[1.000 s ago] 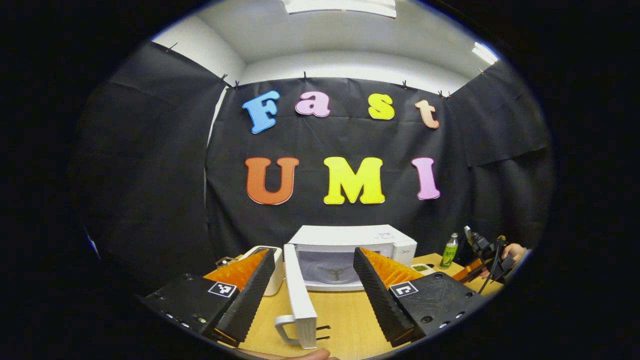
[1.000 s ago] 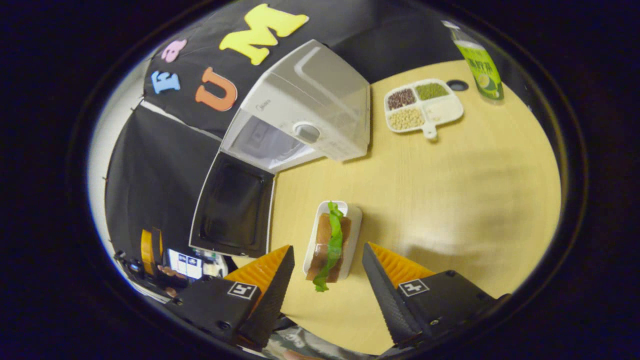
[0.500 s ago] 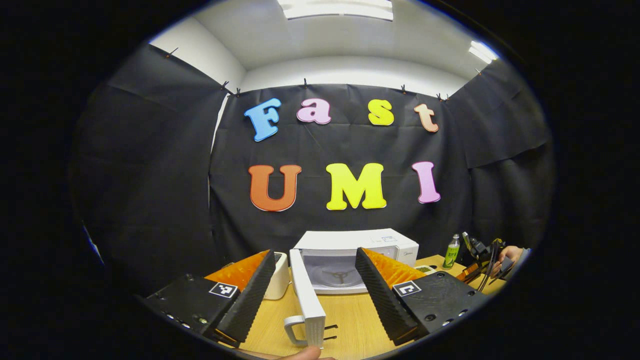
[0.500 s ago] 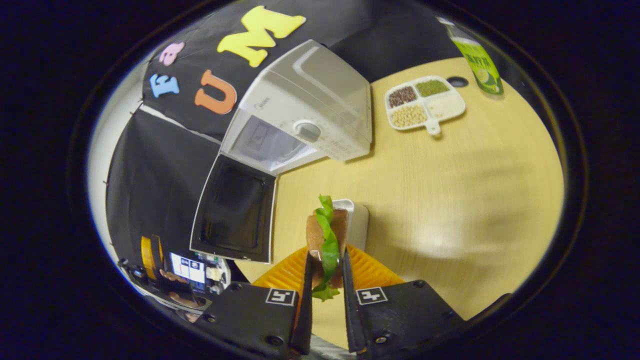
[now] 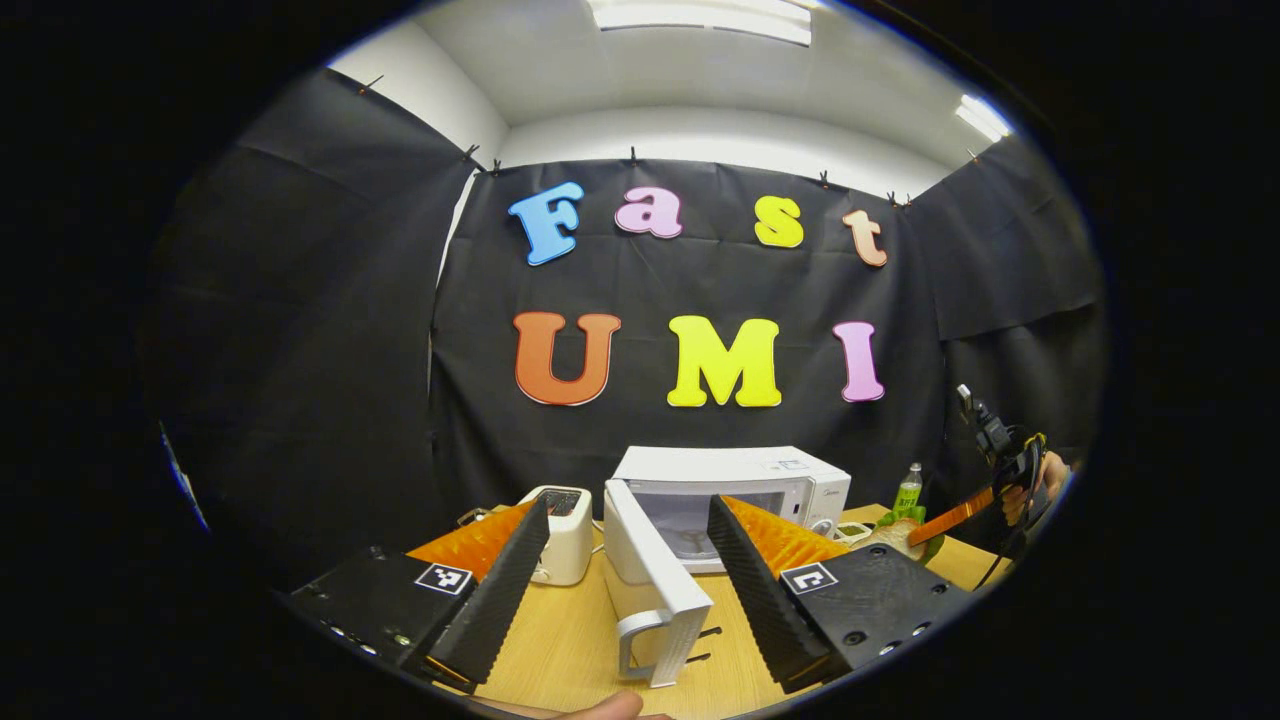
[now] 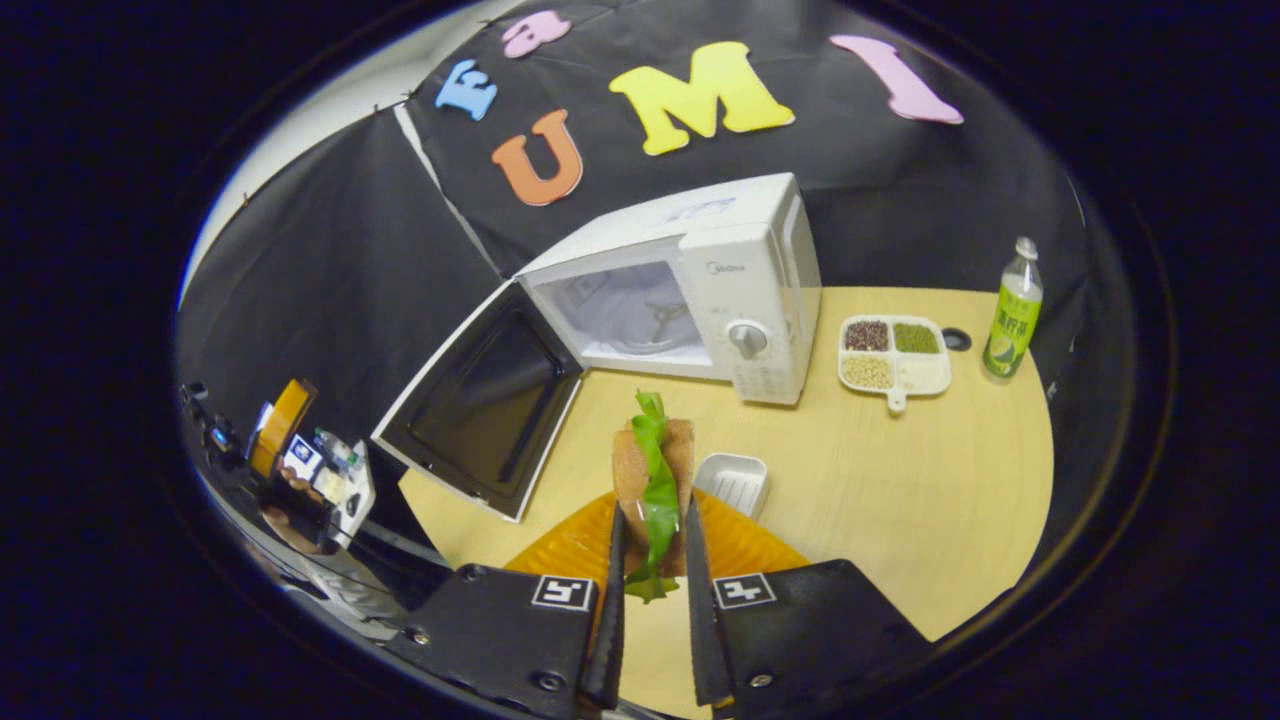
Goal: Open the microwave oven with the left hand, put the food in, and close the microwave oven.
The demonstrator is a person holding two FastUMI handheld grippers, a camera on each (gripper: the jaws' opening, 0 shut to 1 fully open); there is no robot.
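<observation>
Table: pale wooden tabletop (image 6: 900,470) carries everything.
Microwave: white boxy microwave oven (image 6: 740,270) at the table's back, door (image 6: 480,400) swung wide open.
Left gripper (image 5: 620,590): fingers spread apart in front of the microwave, straddling the door's edge, touching nothing.
Right gripper (image 6: 650,590): fingers clamped on the food.
Food: brown bread slices with a green lettuce leaf (image 6: 655,475), held above the table before the microwave.
Tray: small white empty tray (image 6: 735,482) just beside the food.

My wooden table (image 6: 900,480) carries the microwave (image 6: 740,290) (door swung open), a small white tray (image 6: 735,482), a divided dish of beans (image 6: 890,355), a green bottle (image 6: 1008,320) and a toaster (image 5: 562,520).
</observation>
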